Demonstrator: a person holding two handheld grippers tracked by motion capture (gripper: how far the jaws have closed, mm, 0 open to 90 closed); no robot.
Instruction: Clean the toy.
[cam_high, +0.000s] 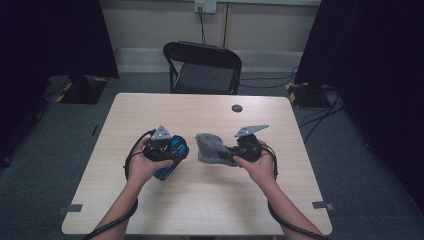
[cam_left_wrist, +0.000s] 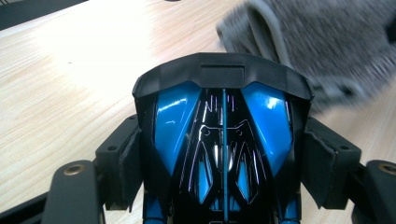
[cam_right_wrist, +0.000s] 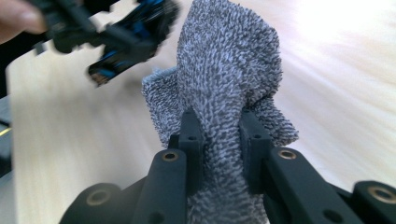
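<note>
My left gripper (cam_high: 167, 155) clamps a glossy blue-and-black toy car (cam_left_wrist: 224, 149), its jaws pressed against both sides of the body, just above the table (cam_high: 200, 200) at centre-left. Beside it, my right gripper (cam_right_wrist: 219, 135) pinches a bunched fold of a grey terry cloth (cam_right_wrist: 229, 79) between narrow jaws; the cloth sits near the table's middle, close to the car but apart from it. Farther off, a small dark round disc (cam_high: 237, 108) lies near the far edge, and a black folding chair (cam_high: 202, 67) stands beyond the table.
</note>
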